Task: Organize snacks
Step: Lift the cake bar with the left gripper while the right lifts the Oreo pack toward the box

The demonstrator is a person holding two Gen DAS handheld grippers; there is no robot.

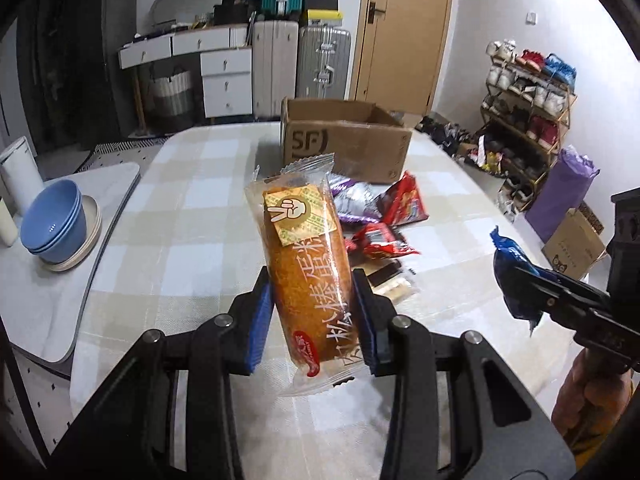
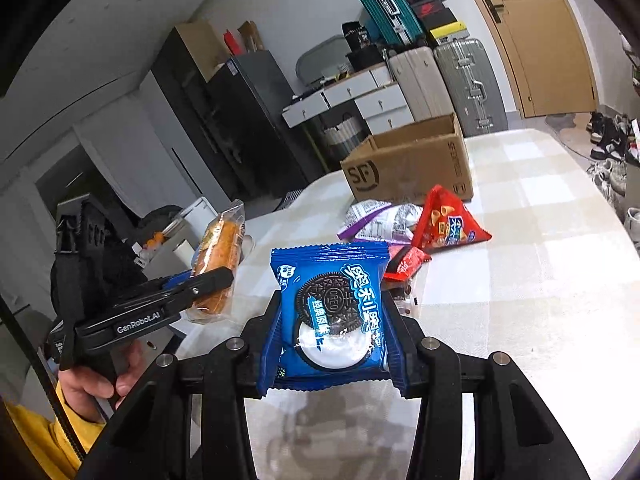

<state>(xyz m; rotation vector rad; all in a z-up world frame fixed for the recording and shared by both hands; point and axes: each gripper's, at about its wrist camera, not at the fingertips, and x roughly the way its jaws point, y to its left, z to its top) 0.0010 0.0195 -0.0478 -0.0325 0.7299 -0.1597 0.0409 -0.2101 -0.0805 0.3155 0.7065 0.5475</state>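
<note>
My left gripper (image 1: 313, 312) is shut on a wrapped orange cake roll (image 1: 306, 256), held upright above the checked table (image 1: 180, 208). In the right wrist view the same cake roll (image 2: 218, 260) shows at the left in that gripper (image 2: 216, 280). My right gripper (image 2: 332, 328) is shut on a blue Oreo packet (image 2: 334, 312), lifted off the table; the Oreo packet (image 1: 510, 276) also appears at the right of the left wrist view. An open cardboard box (image 1: 344, 140) marked SF stands at the table's far side. Loose snacks lie before it: a red chip bag (image 2: 448, 222), a purple-white bag (image 2: 380, 220), a small red packet (image 2: 406, 264).
Stacked blue bowls (image 1: 54, 226) on a plate sit on a side counter at the left. Suitcases (image 1: 300, 64), white drawers (image 1: 224, 76) and a wooden door (image 1: 404, 28) line the far wall. A shoe rack (image 1: 524, 108) stands right of the table. A hand in a yellow sleeve (image 2: 92, 384) holds the left gripper.
</note>
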